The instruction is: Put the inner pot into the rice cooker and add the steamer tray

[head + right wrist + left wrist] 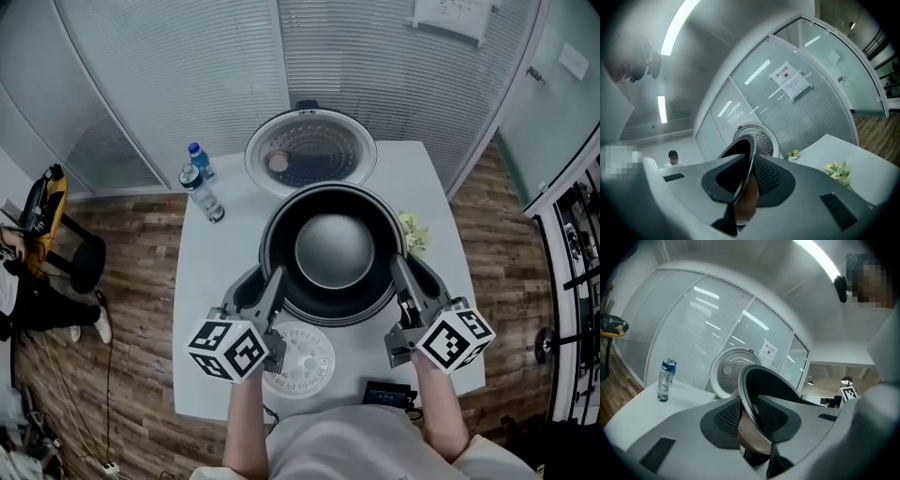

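The left gripper (274,281) and right gripper (397,272) were each closed narrowly on opposite sides of the inner pot's (333,248) rim, pads either side of the thin wall, a two-sided hold likely meant to carry it level. The pot was at frame centre, just below the open rice cooker lid (309,155); whether it was seated could not be told. The steamer tray (302,364) lay on the table (211,309), lower centre, untouched.

inner pot (333,248): upright, rim gripped in both jaw pairs | rice cooker (309,155): lid open, beyond jaws | steamer tray (298,361): white, flat, behind left jaws
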